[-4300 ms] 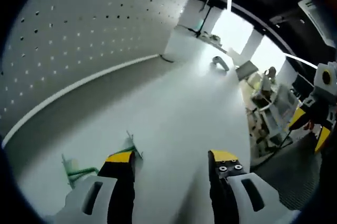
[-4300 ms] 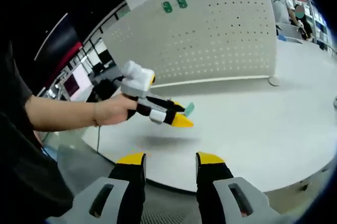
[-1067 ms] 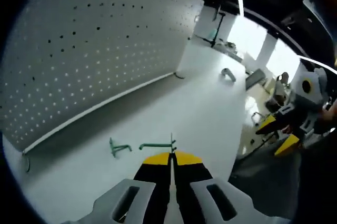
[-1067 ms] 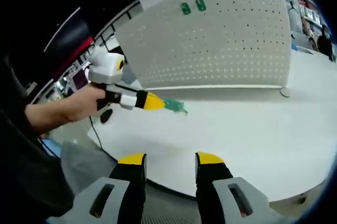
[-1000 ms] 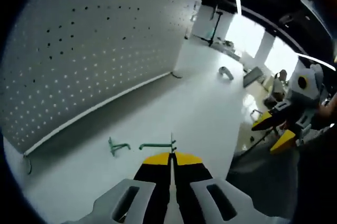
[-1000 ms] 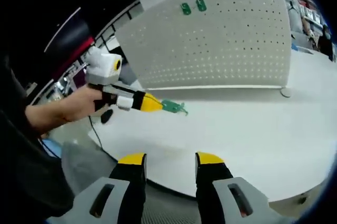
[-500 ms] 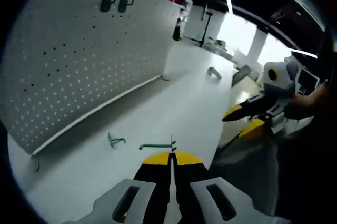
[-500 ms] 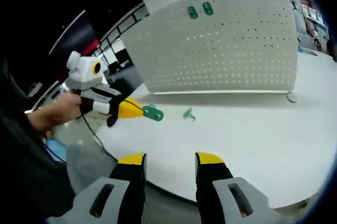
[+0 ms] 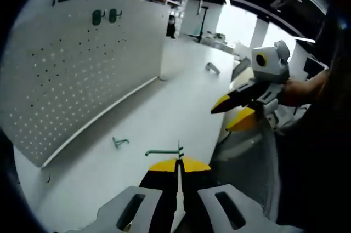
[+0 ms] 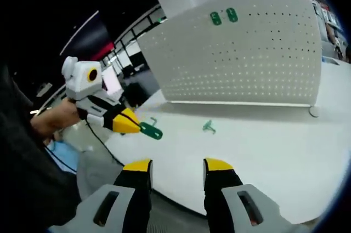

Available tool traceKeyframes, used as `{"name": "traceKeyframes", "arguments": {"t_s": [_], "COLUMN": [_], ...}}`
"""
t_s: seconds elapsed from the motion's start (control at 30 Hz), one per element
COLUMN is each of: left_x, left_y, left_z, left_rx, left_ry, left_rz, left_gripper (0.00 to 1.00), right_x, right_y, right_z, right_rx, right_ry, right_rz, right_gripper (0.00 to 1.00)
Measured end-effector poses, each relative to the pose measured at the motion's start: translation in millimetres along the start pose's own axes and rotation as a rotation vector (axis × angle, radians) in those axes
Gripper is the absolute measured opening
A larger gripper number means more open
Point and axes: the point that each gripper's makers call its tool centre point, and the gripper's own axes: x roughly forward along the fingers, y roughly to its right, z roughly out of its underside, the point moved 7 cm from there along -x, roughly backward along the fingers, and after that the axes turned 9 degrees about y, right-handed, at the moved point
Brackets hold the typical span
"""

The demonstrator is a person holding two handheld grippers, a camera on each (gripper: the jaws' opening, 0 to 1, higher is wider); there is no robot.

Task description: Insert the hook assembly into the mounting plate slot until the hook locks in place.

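My left tongs (image 10: 130, 125), clamped on the green hook (image 10: 149, 131), have lifted it off the white table (image 10: 263, 156), left of centre; insertion can follow. A second hook (image 10: 208, 127) lies mid-frame. The pegboard (image 10: 247, 63) stands behind, clear room before it. My right tongs (image 10: 176, 165) stand wide, empty.

Left gripper (image 9: 178, 163) and right gripper (image 10: 176, 164): each had two black fingers capped with yellow tips, seated in pale grey moulded housings with slotted openings. Seen from the right gripper view, the left gripper's body was white and blocky. A dark sleeve (image 10: 24, 151) covered the person's arm, with a bare hand (image 10: 52, 120) below it.
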Motion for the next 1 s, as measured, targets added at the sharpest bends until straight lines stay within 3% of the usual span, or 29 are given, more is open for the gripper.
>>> {"name": "traceKeyframes", "arguments": {"t_s": [0.1,0.4,0.57,0.67,0.8,0.87,1.0], "left_x": [-3.4,-9.1,-13.5,-16.8,-19.7,-21.8,-25.4], "left_y": [3.9,17.4,31.8,36.3,40.2,42.3,45.4], "left_z": [-1.0,1.4,-1.8,-6.0,-13.4,-19.0,-28.6], "left_rx": [0.019,0.042,0.049,0.072,0.086,0.086,0.097], "left_ry": [0.006,0.017,0.068,0.071,0.101,0.125,0.154], "left_rz": [0.013,0.157,0.311,0.333,0.374,0.395,0.418], "left_gripper": [0.01,0.01,0.01,0.01,0.01,0.01,0.01], "right_x": [3.4,13.1,20.1,24.1,29.3,30.7,32.6], "right_y": [-6.3,-25.3,-29.7,-29.6,-28.5,-28.1,-30.0], "right_z": [-2.1,-13.3,-23.8,-21.5,-28.4,-30.6,-32.4], "right_rx": [-0.003,0.045,0.172,0.255,0.493,0.56,0.586], "right_ry": [-0.005,-0.039,-0.032,-0.085,-0.051,-0.053,-0.081], "right_rz": [-0.029,-0.19,-0.299,-0.361,-0.421,-0.454,-0.51], "right_gripper": [0.36,0.36,0.32,0.32,0.32,0.31,0.24]}}
